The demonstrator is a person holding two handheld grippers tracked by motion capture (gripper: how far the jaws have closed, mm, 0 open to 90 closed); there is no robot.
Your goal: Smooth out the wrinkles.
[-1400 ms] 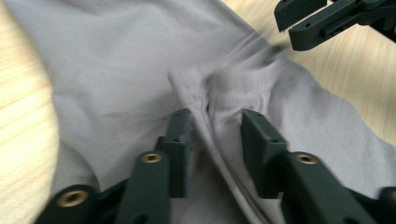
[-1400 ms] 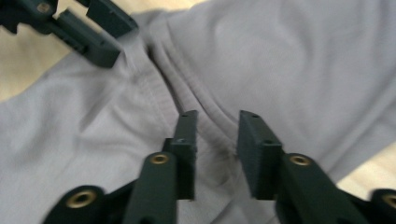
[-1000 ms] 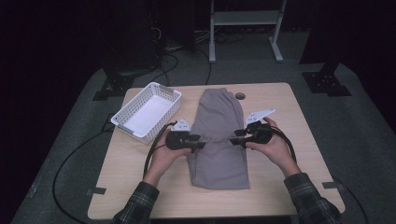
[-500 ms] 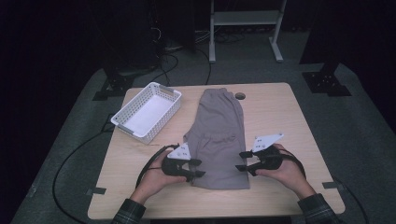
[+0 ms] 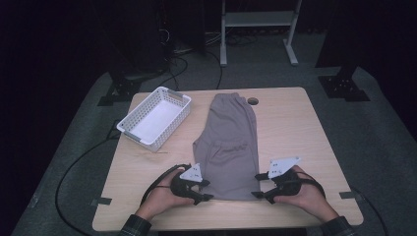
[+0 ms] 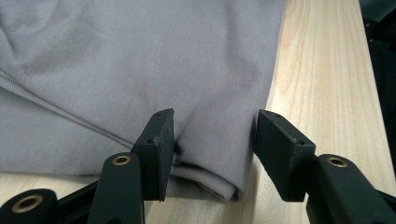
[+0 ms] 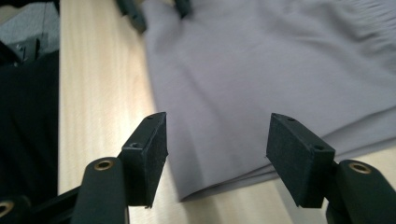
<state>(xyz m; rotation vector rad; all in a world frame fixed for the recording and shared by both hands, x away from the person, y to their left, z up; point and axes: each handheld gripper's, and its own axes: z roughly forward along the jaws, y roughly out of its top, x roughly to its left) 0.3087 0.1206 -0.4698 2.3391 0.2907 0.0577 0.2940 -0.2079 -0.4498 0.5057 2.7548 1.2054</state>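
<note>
A grey garment (image 5: 228, 147), folded lengthwise, lies flat in the middle of the wooden table (image 5: 295, 128), its elastic waist at the far end. My left gripper (image 5: 204, 195) sits at its near left corner. In the left gripper view the jaws (image 6: 212, 154) straddle the folded cloth corner (image 6: 210, 182); they have just been opening and do not press it. My right gripper (image 5: 260, 192) is at the near right corner. Its jaws (image 7: 217, 158) have also just been opening, with the cloth's corner (image 7: 205, 177) lying between them, ungripped.
A white slotted basket (image 5: 155, 118), seemingly empty, stands at the table's far left. A round cable hole (image 5: 253, 101) lies just beyond the waistband. The near table edge runs close under both hands. Black cables trail off the left side; a metal stand (image 5: 258, 29) stands behind.
Both hands have slid from the garment's middle down its sides toward me, to its near corners, and sunk closer to the table. Both pairs of jaws stand wider.
</note>
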